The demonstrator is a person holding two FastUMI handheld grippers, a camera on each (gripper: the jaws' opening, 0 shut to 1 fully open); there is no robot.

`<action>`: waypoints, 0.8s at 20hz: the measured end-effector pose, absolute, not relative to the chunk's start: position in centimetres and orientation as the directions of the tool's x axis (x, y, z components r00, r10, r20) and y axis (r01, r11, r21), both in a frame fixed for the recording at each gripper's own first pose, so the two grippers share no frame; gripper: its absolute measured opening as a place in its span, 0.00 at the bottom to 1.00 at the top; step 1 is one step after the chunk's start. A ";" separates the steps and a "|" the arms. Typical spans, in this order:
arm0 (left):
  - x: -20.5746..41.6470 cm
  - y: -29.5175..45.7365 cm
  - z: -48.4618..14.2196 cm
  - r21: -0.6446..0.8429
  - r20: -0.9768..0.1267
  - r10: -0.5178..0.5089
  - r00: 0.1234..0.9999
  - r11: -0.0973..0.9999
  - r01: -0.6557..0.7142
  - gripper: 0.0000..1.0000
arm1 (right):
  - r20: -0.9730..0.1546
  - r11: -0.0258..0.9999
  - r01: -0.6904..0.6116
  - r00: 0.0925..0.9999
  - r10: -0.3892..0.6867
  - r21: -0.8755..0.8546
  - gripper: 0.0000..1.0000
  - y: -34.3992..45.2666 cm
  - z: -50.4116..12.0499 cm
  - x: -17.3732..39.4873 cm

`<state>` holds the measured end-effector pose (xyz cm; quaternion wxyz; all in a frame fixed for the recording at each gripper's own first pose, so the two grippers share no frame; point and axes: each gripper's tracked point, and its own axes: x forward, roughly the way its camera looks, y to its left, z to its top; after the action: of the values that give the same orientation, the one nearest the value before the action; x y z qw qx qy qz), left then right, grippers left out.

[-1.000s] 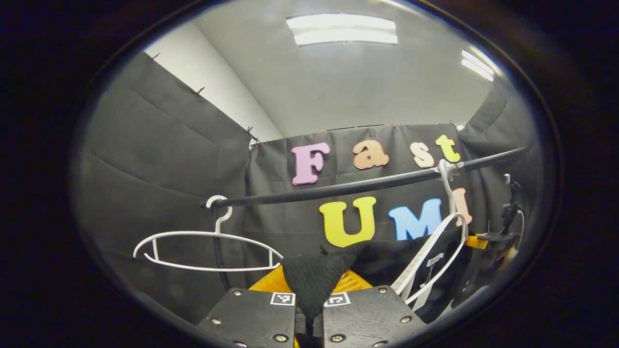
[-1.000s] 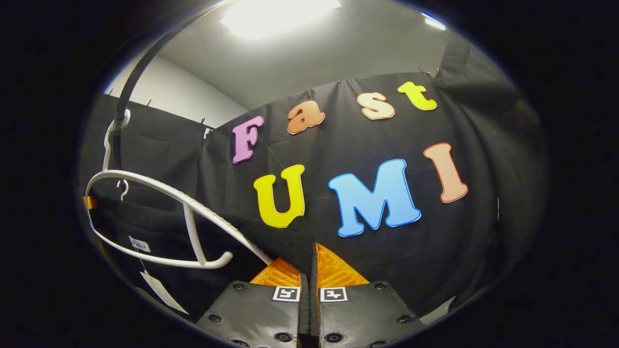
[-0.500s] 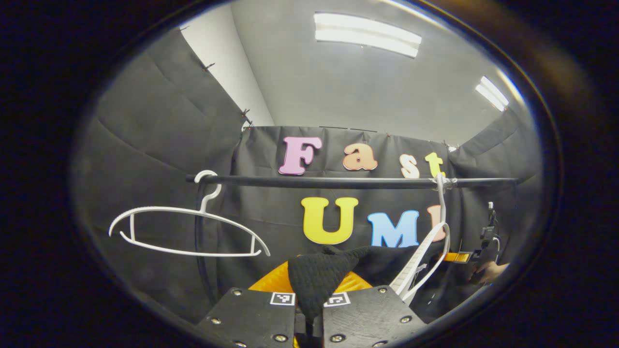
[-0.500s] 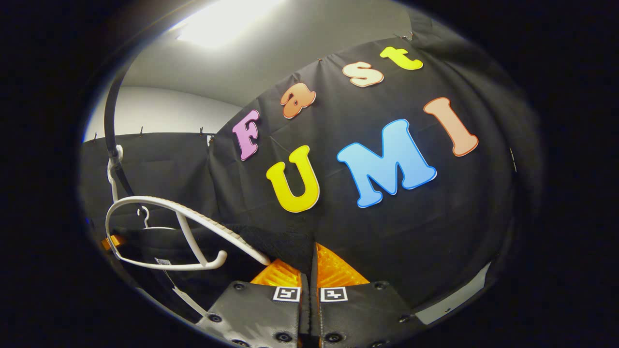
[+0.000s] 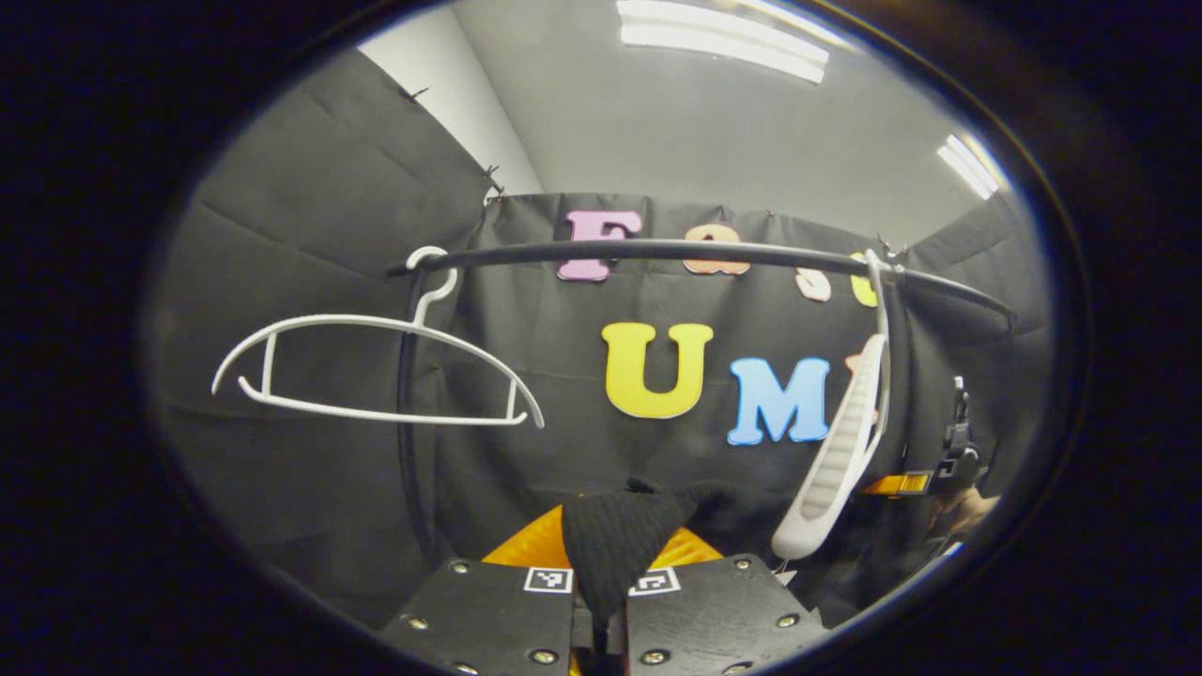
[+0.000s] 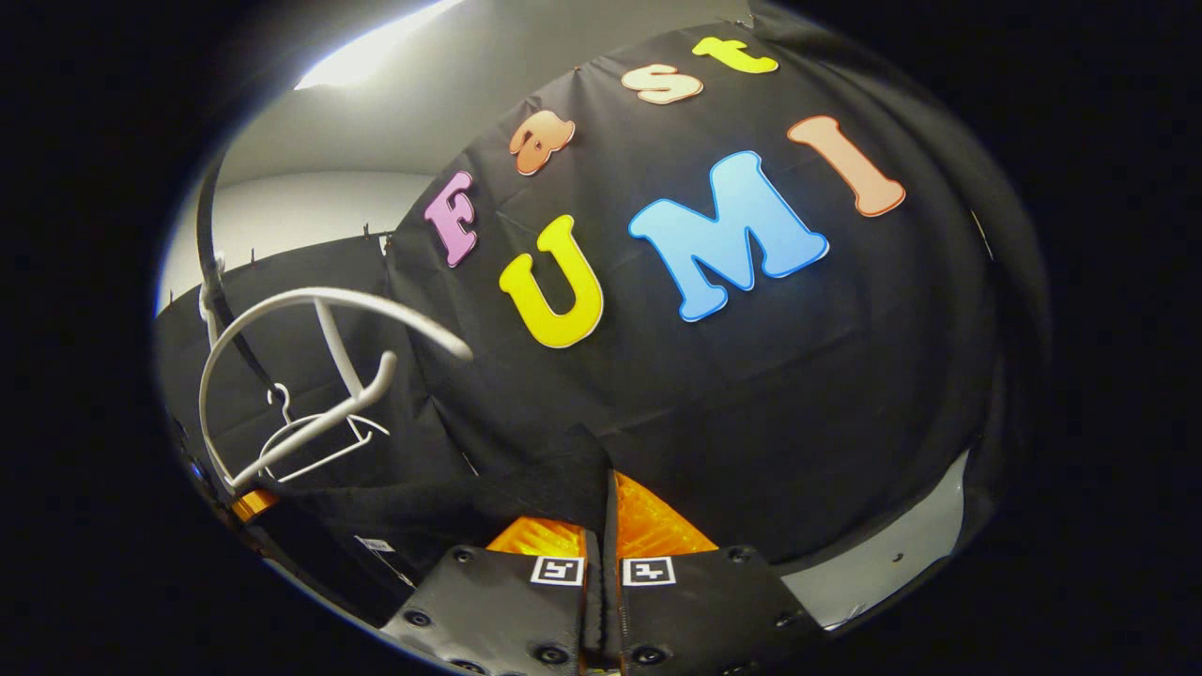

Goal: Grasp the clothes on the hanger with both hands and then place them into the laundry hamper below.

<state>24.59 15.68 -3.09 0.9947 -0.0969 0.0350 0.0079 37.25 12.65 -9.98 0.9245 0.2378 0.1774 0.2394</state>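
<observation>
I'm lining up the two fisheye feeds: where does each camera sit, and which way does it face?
Left gripper view: rides the left gripper, facing the black rail and empty white plastic hanger; its fingers pinch the black knitted garment.
Right gripper view: rides the right gripper, tilted toward the booth wall; its fingers pinch the same garment.
Shared: rail, both hangers, garment; the second white hanger is bare.

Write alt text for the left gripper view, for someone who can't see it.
The left claw is shut on a bunched corner of the black garment. Behind it a black rail carries a bare white hanger at left and a second white hanger, seen edge-on, at right. The right claw shows at far right.
</observation>
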 end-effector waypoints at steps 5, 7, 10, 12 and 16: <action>22.7 14.0 -4.7 -0.180 -0.088 0.008 0.996 0.983 -0.024 0.07 | -0.235 0.803 -0.361 0.827 0.511 0.475 0.01 11.4 -11.4 34.1; 21.2 13.4 -5.0 -0.178 -0.089 0.002 0.996 0.984 -0.018 0.07 | -0.246 0.820 -0.360 0.832 0.498 0.445 0.01 11.0 -11.9 32.4; 19.3 12.5 -5.6 -0.170 -0.095 -0.021 0.995 0.985 0.004 0.07 | -0.246 0.841 -0.356 0.844 0.476 0.408 0.01 10.6 -11.5 29.3; 18.5 11.7 -5.8 -0.166 -0.097 -0.044 0.994 0.986 0.028 0.07 | -0.248 0.852 -0.349 0.852 0.462 0.389 0.01 10.4 -11.3 27.3; 16.5 10.2 -5.2 -0.177 -0.080 -0.105 0.991 0.980 0.090 0.07 | -0.246 0.870 -0.332 0.867 0.433 0.363 0.00 10.4 -10.6 23.4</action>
<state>16.49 10.23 -5.22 0.9940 -0.0867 0.0443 -0.0491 23.45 10.37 -10.56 0.9534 0.1565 0.1622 0.2007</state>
